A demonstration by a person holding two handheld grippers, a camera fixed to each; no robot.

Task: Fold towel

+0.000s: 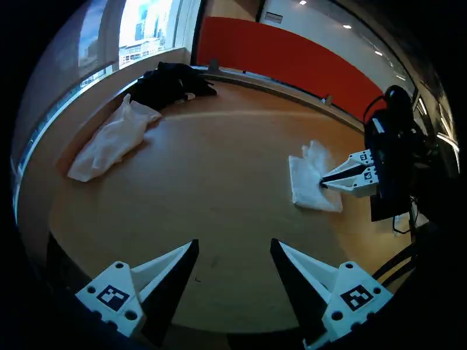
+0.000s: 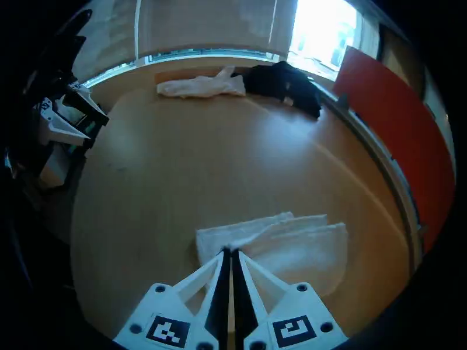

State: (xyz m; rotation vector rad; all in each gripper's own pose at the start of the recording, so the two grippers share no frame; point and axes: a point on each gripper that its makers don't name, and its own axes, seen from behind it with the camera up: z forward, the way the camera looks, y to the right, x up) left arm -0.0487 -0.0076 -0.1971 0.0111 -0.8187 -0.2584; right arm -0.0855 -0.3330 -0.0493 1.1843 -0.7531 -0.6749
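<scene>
Currently the towel (image 2: 292,248) lies flat on the surface (image 2: 175,175), on the side near the red panel (image 2: 403,134). It is white and folded into a rough rectangle. The layered edges show along the far side, and the weave looks soft and slightly ribbed. A small ridge of fabric rises at its near edge.

Right hand-held gripper (image 2: 230,252): fingers clenched almost together, pinching that raised near edge of the towel. In the left gripper view it (image 1: 324,182) meets the towel (image 1: 309,184) at the edge, tips drawn to a point.

Left hand-held gripper (image 1: 233,242): released, fingers spread wide above bare surface (image 1: 222,163), well apart from the towel, holding nothing.

Writing: none legible. Each white finger base carries a square black-and-white marker pattern.

Materials:
- The surface is smooth orange-brown wood with a rounded edge.
- The fingers are white plastic wedges with black inner faces.
- A crumpled white cloth (image 1: 111,140) lies at the far side under the window (image 1: 140,29).
- A heap of black cloth (image 1: 169,81) lies just beside the white cloth, touching it.
- The red panel is matt and flat and stands along the surface edge.
</scene>
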